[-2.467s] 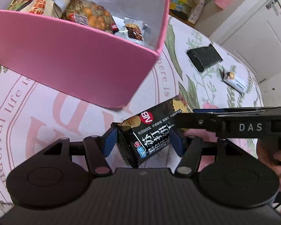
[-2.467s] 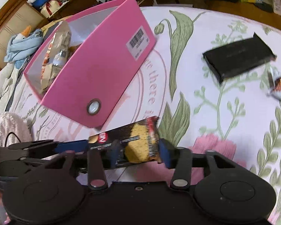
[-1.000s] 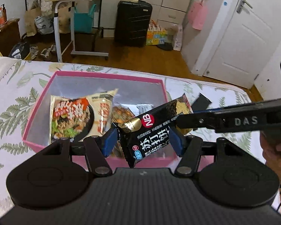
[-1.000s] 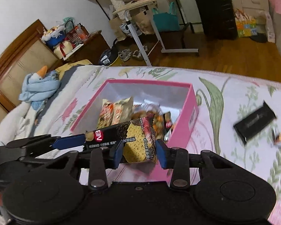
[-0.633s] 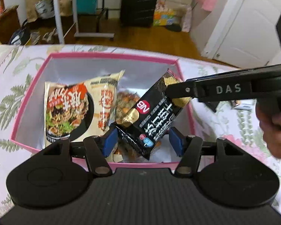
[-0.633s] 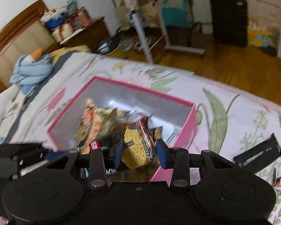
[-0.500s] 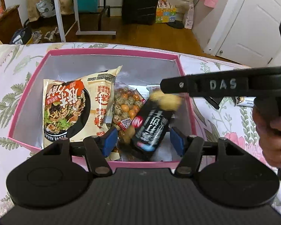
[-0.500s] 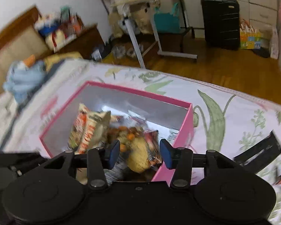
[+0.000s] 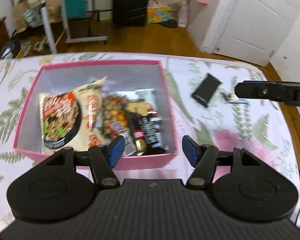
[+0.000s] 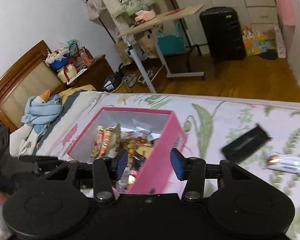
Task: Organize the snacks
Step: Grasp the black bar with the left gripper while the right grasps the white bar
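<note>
A pink box stands on the floral bedspread and holds several snacks. The black cracker packet lies inside it at the right, next to a bag of mixed nuts and a noodle packet. My left gripper is open and empty above the box's near wall. My right gripper is open and empty above the box's right wall. A black packet and a small white-wrapped snack lie on the bed to the right of the box.
The right gripper's arm crosses the right edge of the left wrist view. A blue stuffed toy lies at the headboard. Beyond the bed are a rolling side table, a black suitcase and a wooden floor.
Both grippers carried the black cracker packet over the pink box, opened and dropped it inside. Both then drew back and up, empty.
</note>
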